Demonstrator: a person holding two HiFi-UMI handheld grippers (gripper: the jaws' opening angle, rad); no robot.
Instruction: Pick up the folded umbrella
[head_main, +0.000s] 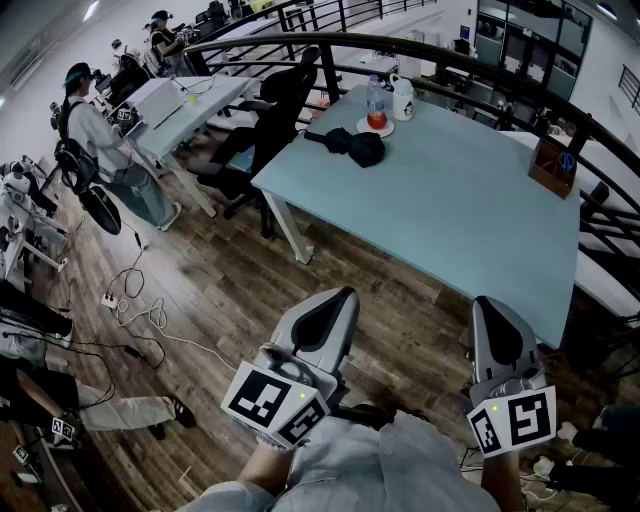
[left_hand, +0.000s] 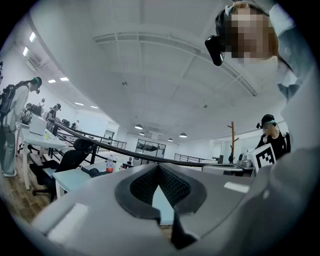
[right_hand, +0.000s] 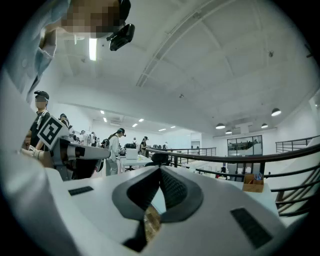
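Note:
The folded umbrella (head_main: 350, 145), dark and bundled, lies at the far end of the light blue table (head_main: 450, 220). In the left gripper view it shows as a small dark shape (left_hand: 92, 171) far off at the left. My left gripper (head_main: 345, 293) is held close to my body, over the wooden floor and well short of the table; its jaws are shut with nothing between them (left_hand: 159, 166). Beside it, my right gripper (head_main: 487, 300) hangs near the table's near corner. Its jaws also meet at the tips and hold nothing (right_hand: 160, 169).
A bottle of red drink (head_main: 376, 105) and a white jug (head_main: 403, 98) stand just behind the umbrella. A wooden box (head_main: 553, 165) sits at the table's right edge. A black office chair (head_main: 270, 110) stands at the left end, a curved railing (head_main: 470, 60) runs behind, and cables (head_main: 140, 310) lie on the floor.

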